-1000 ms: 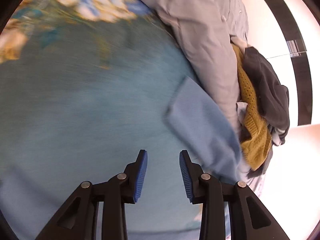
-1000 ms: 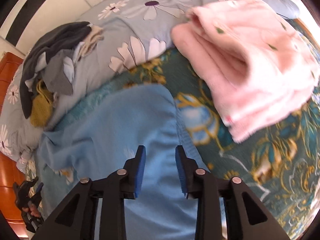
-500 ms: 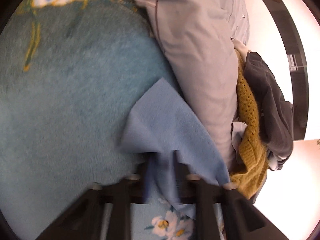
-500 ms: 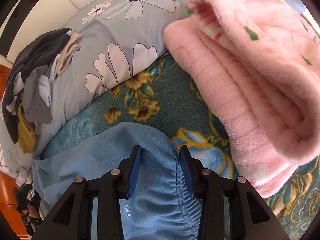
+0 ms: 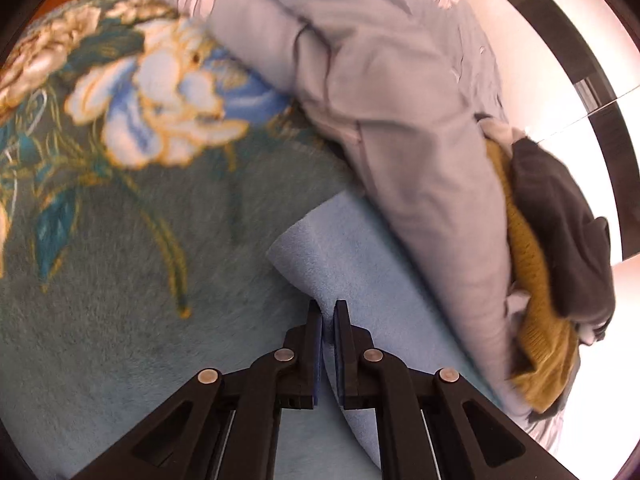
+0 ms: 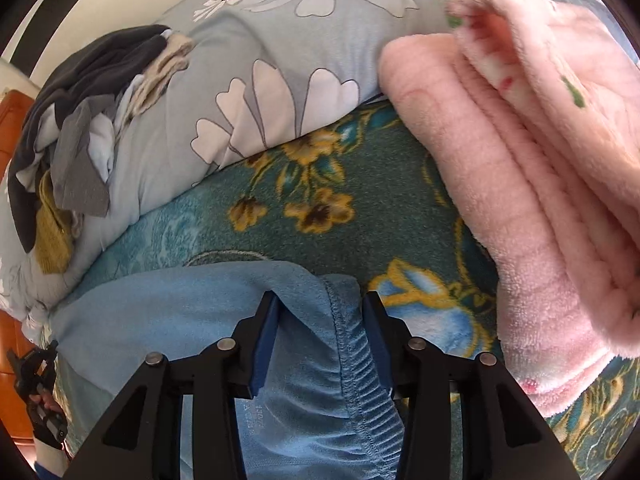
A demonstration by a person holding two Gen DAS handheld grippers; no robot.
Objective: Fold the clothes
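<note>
A light blue fleece garment (image 5: 360, 264) lies on a teal flowered blanket (image 5: 120, 280). My left gripper (image 5: 328, 312) is shut on a fold of the garment near its corner. In the right wrist view the garment's elastic waistband end (image 6: 312, 320) sits between the open jaws of my right gripper (image 6: 320, 312), whose pads (image 6: 264, 340) straddle the cloth without pinching it. My left gripper shows small at the far left of that view (image 6: 36, 376).
A grey daisy-print duvet (image 6: 280, 64) runs along the back. On it lies a pile of dark grey and mustard knit clothes (image 5: 552, 264), also in the right wrist view (image 6: 60, 140). A folded pink plush blanket (image 6: 540, 160) lies at the right.
My left gripper moved onto the blue garment's corner and closed on it. My right gripper moved forward along the garment to its waistband end, jaws staying open.
</note>
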